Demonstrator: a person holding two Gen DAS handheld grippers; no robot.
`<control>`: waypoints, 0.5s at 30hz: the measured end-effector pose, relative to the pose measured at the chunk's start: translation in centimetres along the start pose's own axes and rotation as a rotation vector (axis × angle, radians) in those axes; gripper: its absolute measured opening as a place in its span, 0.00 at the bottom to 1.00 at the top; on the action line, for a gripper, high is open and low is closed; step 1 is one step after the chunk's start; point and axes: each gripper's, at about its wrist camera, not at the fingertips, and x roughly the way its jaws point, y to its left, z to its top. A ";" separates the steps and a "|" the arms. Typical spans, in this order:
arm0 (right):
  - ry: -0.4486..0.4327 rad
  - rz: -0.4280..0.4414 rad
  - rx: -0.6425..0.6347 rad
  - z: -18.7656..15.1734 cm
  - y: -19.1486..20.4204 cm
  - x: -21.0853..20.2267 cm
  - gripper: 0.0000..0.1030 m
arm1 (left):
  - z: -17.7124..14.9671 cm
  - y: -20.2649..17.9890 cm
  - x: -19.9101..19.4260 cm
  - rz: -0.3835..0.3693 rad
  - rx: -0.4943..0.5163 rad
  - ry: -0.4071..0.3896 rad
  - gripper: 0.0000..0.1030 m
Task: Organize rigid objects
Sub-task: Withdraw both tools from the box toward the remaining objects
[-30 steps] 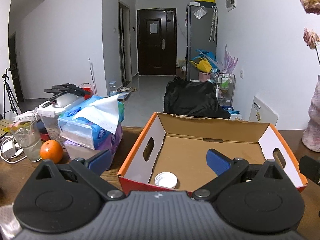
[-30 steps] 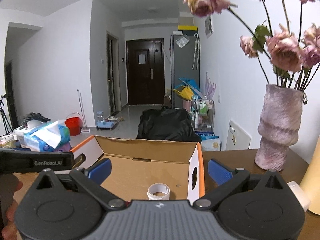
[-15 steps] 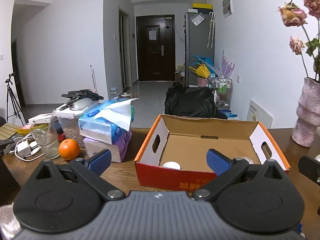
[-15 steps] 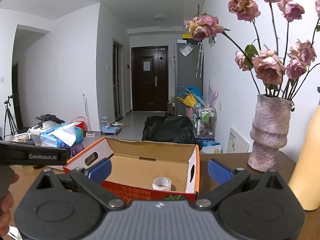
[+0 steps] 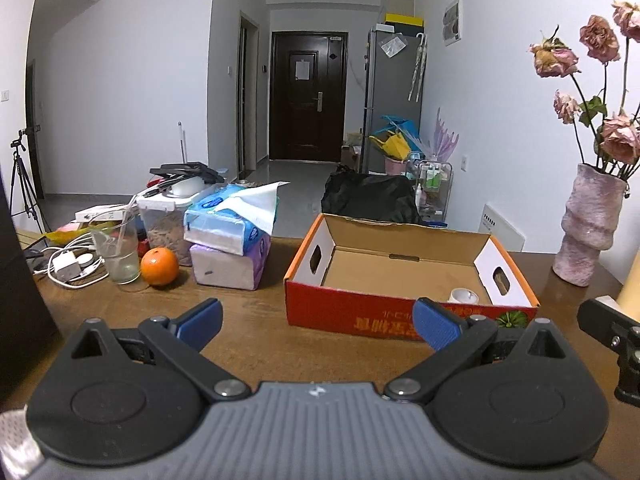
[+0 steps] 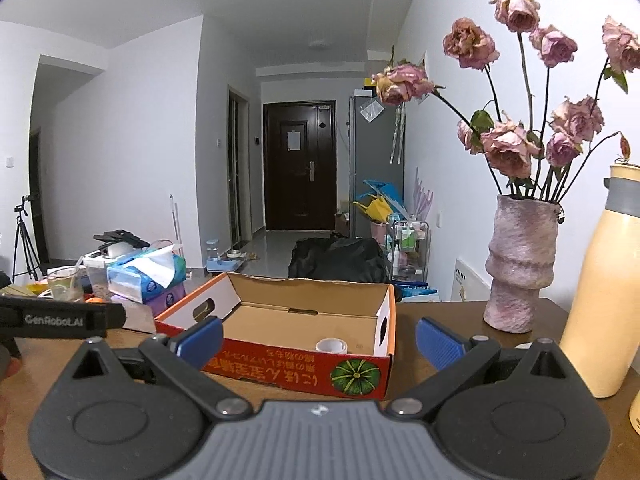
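An open cardboard box [image 5: 404, 316] with a red front and orange rims sits on the brown table [image 5: 256, 340]; the right wrist view shows the same box [image 6: 288, 364]. A small white round container [image 5: 463, 295] lies inside near its right end, visible too as the white container [image 6: 331, 345]. My left gripper [image 5: 316, 322] hangs open and empty in front of the box. Also open and empty, my right gripper [image 6: 318, 338] is held before the box's right corner. A tall cream bottle [image 6: 604, 288] stands to the right.
Left of the box are stacked tissue packs [image 5: 230, 236], an orange [image 5: 159, 266], a glass [image 5: 116, 250], white cables [image 5: 68, 260] and a lidded container [image 5: 168, 216]. A pink vase [image 6: 518, 264] with dried roses stands at the right. The left gripper's body [image 6: 60, 318] crosses the right view's left edge.
Both grippers have pulled back and away from the box, which now looks smaller and shows its red front. Both stay open and empty. The cream bottle has come into the right view.
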 end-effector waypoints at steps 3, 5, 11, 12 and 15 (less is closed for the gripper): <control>-0.004 0.004 0.001 -0.3 0.3 -1.2 1.00 | -0.6 0.5 -1.5 -0.006 -0.006 -0.008 1.00; -0.011 0.011 0.010 -0.6 0.3 -2.1 1.00 | -0.9 0.8 -2.4 -0.007 -0.002 -0.012 1.00; -0.001 0.017 0.015 -1.9 0.7 -4.4 1.00 | -2.4 1.4 -4.9 -0.009 0.012 -0.019 1.00; 0.003 0.018 0.013 -2.1 0.8 -4.7 1.00 | -2.7 1.5 -5.3 -0.010 0.011 -0.018 1.00; 0.019 0.012 -0.002 -3.0 1.1 -5.6 1.00 | -3.6 1.9 -6.3 -0.008 0.010 -0.016 1.00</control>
